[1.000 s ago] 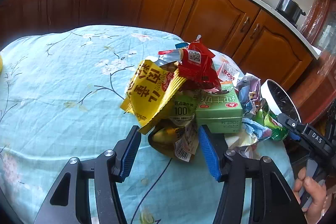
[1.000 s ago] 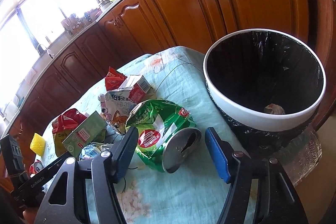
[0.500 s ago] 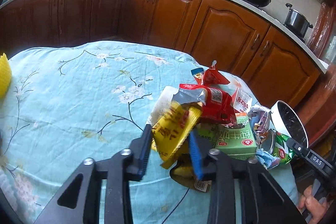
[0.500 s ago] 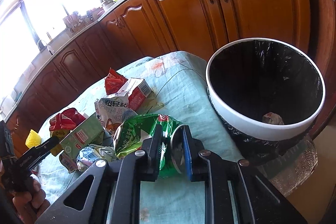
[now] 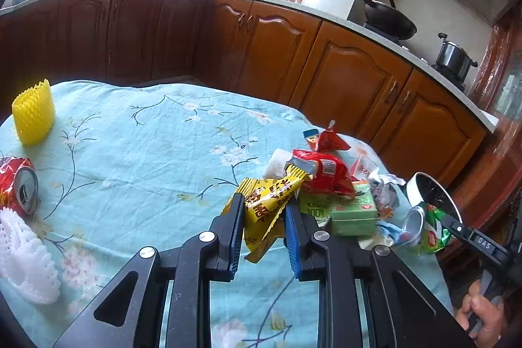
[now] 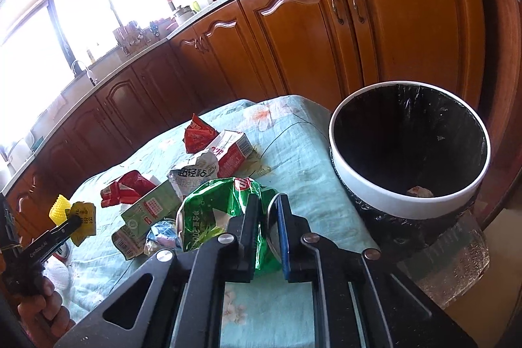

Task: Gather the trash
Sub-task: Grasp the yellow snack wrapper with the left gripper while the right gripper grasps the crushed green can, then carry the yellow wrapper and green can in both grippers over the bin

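My left gripper (image 5: 263, 211) is shut on a yellow snack wrapper (image 5: 266, 201) and holds it above the table. My right gripper (image 6: 267, 211) is shut on a green chip bag (image 6: 215, 204) with a silver inside, lifted just left of the white bin (image 6: 375, 185) with a black liner. A pile of trash lies on the blue flowered tablecloth (image 5: 146, 152): a red wrapper (image 5: 323, 173), a green carton (image 5: 354, 212) and crumpled packets. The right gripper with the green bag also shows at the right of the left wrist view (image 5: 434, 227).
A yellow foam net (image 5: 32, 113), a crushed red can (image 5: 19, 185) and a white foam net (image 5: 26, 260) lie at the table's left. A red-and-white carton (image 6: 233, 152) lies near the bin. Wooden kitchen cabinets (image 5: 277, 54) stand behind the table.
Both grippers have closed: the left on the yellow wrapper, the right on the green bag. Both have lifted their items off the table and pulled back.
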The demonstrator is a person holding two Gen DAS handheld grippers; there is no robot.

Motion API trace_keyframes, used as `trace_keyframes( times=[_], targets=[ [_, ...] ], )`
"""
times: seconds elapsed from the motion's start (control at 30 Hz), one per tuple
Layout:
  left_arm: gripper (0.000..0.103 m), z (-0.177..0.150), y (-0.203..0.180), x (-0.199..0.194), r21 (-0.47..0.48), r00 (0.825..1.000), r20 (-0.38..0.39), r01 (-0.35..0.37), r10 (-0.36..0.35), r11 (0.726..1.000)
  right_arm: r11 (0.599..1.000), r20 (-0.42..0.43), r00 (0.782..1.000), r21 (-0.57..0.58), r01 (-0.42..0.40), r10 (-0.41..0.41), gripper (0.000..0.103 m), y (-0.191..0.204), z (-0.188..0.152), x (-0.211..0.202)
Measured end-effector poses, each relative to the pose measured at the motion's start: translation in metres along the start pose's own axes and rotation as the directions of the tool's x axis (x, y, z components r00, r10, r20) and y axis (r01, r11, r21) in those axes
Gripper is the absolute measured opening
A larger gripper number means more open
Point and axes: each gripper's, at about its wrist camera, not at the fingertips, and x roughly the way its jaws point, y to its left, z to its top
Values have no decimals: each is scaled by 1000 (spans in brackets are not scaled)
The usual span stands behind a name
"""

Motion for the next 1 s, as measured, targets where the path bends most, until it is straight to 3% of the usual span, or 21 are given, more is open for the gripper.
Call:
trace_keyframes(
  times=[0.2, 0.4, 1.0],
  targets=[
    [22, -7, -46, -22, 72, 993, -3, 121, -121, 990, 1000, 21, 1000, -7, -7, 7, 11, -3, 0, -15],
    [22, -13, -92, -12, 123, 974, -62, 223, -217, 967, 1000, 44, 999, 8, 1, -2, 11, -17, 3, -32],
    [22, -12, -196, 69, 253, 945, -193, 309, -265, 917, 992, 99, 988, 59, 111, -116, 11, -90, 28, -58]
  ],
)
